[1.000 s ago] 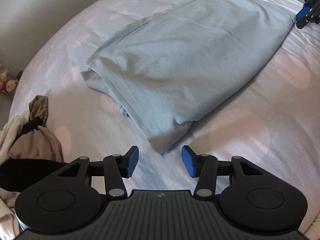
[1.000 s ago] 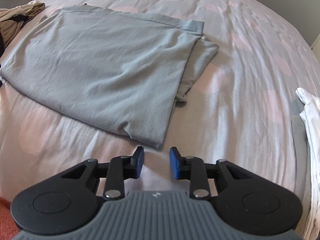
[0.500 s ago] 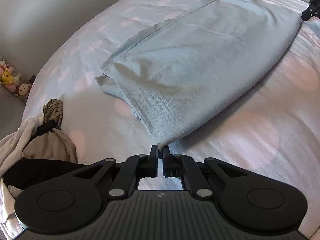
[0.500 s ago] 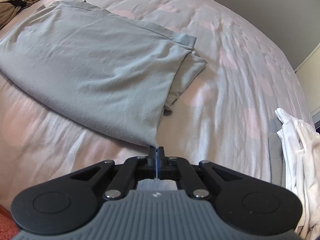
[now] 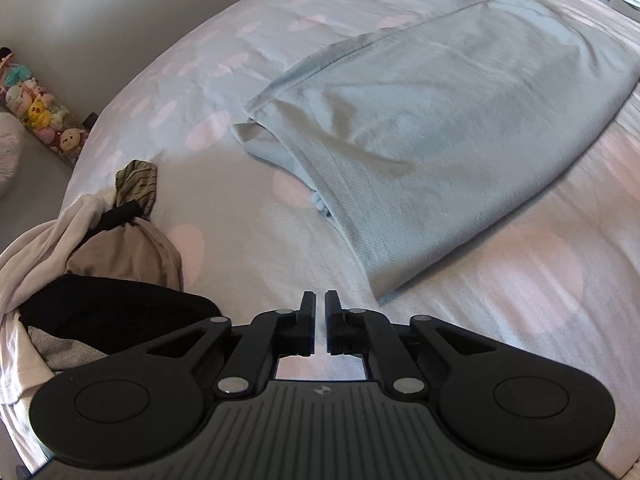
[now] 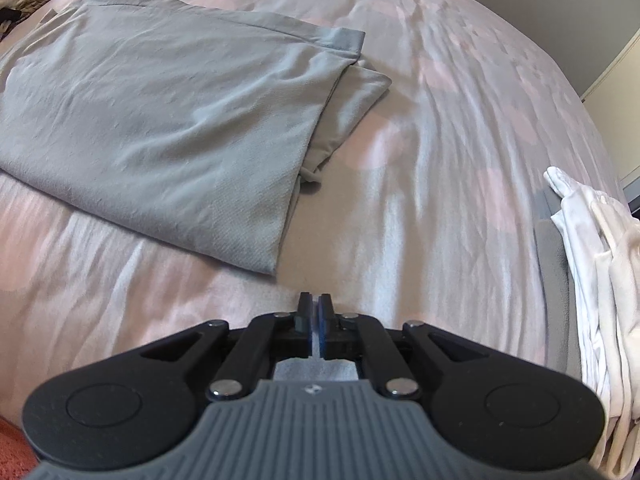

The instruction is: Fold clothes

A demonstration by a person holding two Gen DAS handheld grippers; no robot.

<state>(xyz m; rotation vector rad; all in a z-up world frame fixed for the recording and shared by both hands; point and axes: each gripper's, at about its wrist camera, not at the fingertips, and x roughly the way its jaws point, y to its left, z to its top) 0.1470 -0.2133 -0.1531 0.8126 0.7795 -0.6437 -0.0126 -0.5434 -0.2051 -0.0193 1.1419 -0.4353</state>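
Note:
A pale blue-grey folded garment (image 5: 420, 136) lies flat on the bed; it also shows in the right wrist view (image 6: 160, 120). My left gripper (image 5: 319, 300) is shut and empty, just short of the garment's near corner and a little to its left. My right gripper (image 6: 315, 300) is shut and empty, near the garment's other near corner, slightly to its right. Neither gripper touches the cloth.
The bed sheet (image 5: 520, 280) is pale with pink dots. A heap of unfolded clothes (image 5: 100, 256) lies at the left edge. White folded clothes (image 6: 592, 264) sit at the right edge. Plush toys (image 5: 36, 108) stand by the wall.
Both grippers were open at the garment's near corners, then shut there. Now both have drawn back, shut and empty, and the garment lies flat.

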